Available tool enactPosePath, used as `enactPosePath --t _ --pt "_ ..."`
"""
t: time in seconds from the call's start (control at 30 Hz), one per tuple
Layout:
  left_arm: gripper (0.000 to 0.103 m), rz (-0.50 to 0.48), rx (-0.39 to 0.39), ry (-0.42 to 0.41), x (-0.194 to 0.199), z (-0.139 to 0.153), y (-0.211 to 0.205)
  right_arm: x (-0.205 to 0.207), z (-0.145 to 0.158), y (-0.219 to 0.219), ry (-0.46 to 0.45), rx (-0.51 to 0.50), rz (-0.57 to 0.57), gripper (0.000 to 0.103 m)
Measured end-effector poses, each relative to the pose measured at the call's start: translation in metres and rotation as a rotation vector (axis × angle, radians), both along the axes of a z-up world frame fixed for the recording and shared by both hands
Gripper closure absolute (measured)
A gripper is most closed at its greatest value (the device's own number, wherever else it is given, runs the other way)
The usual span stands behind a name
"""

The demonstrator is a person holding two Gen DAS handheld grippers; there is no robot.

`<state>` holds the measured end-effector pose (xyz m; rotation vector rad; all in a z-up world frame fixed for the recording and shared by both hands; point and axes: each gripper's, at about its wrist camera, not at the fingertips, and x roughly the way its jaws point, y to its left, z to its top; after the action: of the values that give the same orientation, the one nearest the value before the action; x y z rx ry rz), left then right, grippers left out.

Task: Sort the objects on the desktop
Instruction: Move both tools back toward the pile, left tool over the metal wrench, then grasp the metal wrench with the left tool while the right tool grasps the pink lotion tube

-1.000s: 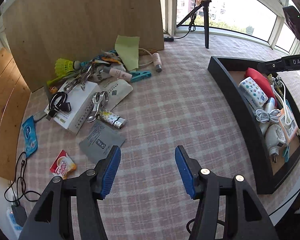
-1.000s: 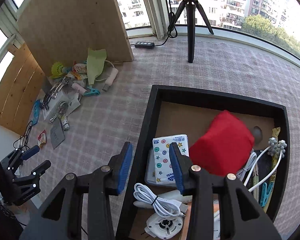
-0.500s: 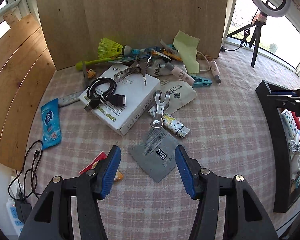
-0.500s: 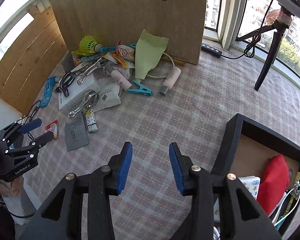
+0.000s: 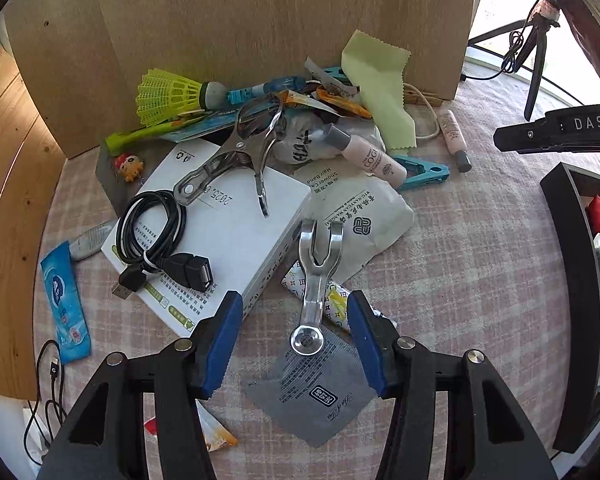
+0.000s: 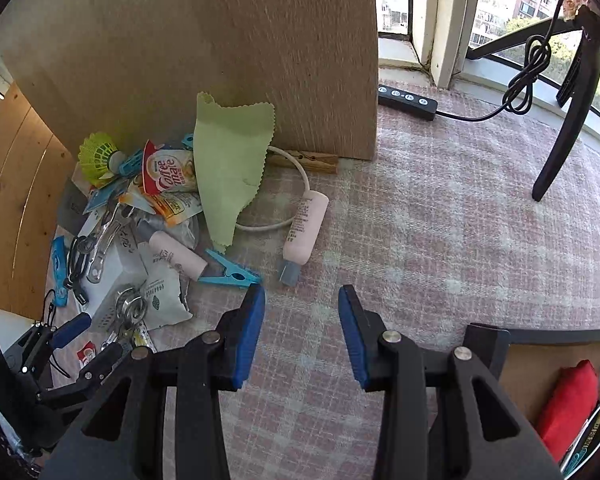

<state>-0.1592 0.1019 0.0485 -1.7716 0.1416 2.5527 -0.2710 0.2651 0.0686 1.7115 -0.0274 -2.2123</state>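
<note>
Left claw (image 5: 294, 336): released, jaws closing, straddling a shiny steel spring clamp (image 5: 315, 280), pads not touching it. Right claw (image 6: 302, 330): released, empty, above the pink plaid table (image 6: 440, 240).

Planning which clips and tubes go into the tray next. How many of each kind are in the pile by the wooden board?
Metal clips: 2
Blue plastic clothespin: 1
Wooden clothespin: 1
Pink tubes: 2
Total: 6

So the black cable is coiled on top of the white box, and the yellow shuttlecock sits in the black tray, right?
Not quite. The cable is coiled on the box, but the shuttlecock lies in the pile by the wooden board, not in the tray. The left wrist view shows it.
</note>
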Motion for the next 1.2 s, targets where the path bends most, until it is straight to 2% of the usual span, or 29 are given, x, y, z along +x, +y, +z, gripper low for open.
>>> enactPosePath --t 0.17,0.27,0.4,0.5,0.63,0.7,0.8,1.03,1.2 --pt "0.054 -0.005 -0.005 0.011 -0.011 0.000 0.004 -0.023 -0.012 -0.007 -0.018 0.006 -0.018 0.065" --pt "0.058 0.000 -0.001 0.012 -0.013 0.001 0.005 -0.034 -0.020 -0.011 -0.037 0.009 -0.028 0.065" --pt "0.062 -0.009 0.019 -0.002 -0.008 -0.002 0.009 -0.039 -0.032 -0.018 -0.067 0.023 -0.024 0.065" --pt "0.064 0.004 0.005 -0.015 -0.010 -0.009 0.008 -0.039 -0.039 -0.021 -0.071 0.038 -0.025 0.066" --pt "0.074 0.016 0.006 -0.040 -0.017 -0.017 0.005 -0.039 -0.042 -0.023 -0.060 0.059 -0.025 0.072" --pt "0.075 0.013 0.005 -0.042 -0.019 -0.019 0.007 -0.038 -0.043 -0.025 -0.057 0.071 -0.018 0.078" --pt "0.083 0.008 0.021 -0.043 -0.020 -0.019 0.011 -0.034 -0.044 -0.027 -0.056 0.080 0.000 0.082" --pt "0.088 0.027 0.055 -0.029 -0.015 -0.011 0.011 -0.013 -0.042 -0.022 -0.057 0.063 0.033 0.082" --pt "0.089 0.034 0.075 0.003 -0.008 0.006 0.011 0.005 -0.028 -0.008 -0.047 0.027 0.040 0.082"
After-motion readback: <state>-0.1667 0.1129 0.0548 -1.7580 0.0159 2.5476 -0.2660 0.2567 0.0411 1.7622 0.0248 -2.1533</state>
